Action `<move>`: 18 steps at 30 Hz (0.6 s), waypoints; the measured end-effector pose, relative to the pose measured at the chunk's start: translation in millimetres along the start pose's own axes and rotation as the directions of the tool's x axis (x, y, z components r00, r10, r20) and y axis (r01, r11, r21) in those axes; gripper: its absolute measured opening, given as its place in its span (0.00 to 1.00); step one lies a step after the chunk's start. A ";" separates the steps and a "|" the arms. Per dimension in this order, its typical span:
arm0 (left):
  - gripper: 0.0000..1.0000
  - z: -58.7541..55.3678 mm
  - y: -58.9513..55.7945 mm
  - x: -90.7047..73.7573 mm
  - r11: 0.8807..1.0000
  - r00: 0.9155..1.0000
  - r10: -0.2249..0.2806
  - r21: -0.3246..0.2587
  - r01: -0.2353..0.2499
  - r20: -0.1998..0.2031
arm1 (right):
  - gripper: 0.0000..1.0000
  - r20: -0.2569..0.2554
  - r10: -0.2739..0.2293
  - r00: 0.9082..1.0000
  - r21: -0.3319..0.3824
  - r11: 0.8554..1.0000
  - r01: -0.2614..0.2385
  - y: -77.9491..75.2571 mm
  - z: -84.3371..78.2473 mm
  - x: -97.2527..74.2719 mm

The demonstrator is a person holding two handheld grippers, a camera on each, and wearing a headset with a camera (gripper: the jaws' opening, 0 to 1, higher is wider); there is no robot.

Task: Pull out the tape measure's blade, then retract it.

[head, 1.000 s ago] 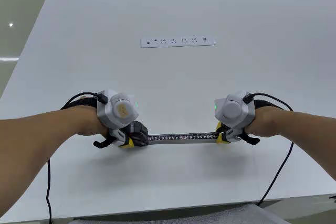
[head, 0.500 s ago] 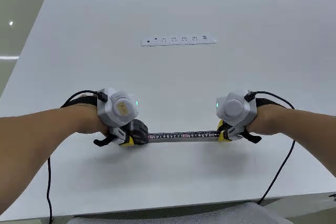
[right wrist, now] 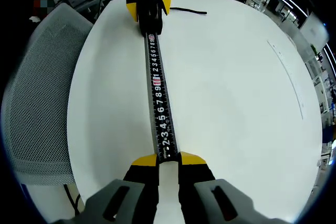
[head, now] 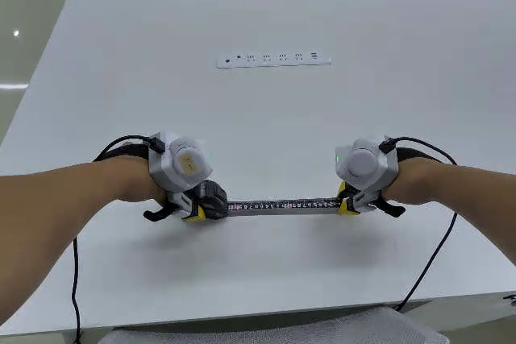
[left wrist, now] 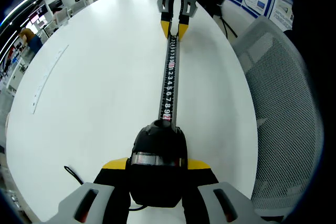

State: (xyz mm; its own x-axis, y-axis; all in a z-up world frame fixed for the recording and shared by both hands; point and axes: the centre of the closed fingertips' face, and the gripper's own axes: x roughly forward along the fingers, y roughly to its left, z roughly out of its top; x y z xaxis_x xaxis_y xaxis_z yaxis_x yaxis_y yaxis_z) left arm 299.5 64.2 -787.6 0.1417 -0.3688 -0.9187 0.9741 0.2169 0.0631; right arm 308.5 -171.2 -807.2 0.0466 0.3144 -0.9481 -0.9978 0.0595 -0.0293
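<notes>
Head view: blade (head: 282, 206) longer than before; left fingers (head: 193, 216) clenched on case (head: 212, 200), right fingers (head: 347, 208) pinching blade tip.

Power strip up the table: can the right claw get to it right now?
Probably not yet. The right claw is shut on the end of the blade, so it's busy. Nothing stands on the table between it and the power strip, but the strip lies well up the table.

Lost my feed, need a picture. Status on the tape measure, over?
Left tongs shut on black tape measure case. Right tongs shut on tip of dark numbered blade, stretched flat along white table. White power strip well clear.
</notes>
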 end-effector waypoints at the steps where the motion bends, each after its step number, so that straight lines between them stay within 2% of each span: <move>1: 0.35 0.0 0.0 0.0 1.000 1.000 0.000 0.000 0.000 0.000 | 0.12 0.001 0.000 1.000 0.000 1.000 0.000 0.0 0.0 0.0; 18: 0.35 0.6 -0.6 -2.1 1.000 1.000 0.000 -0.001 0.000 0.001 | 0.12 -0.004 -0.004 1.000 0.012 1.000 0.004 -1.5 -7.3 -1.4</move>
State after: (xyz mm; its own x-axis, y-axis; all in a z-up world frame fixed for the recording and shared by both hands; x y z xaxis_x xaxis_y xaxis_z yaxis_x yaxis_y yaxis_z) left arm 298.7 64.3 -785.5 0.1424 -0.3698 -0.9181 0.9738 0.2183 0.0631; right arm 309.6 -178.6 -808.2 0.0507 0.3104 -0.9493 -0.9969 0.0724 -0.0296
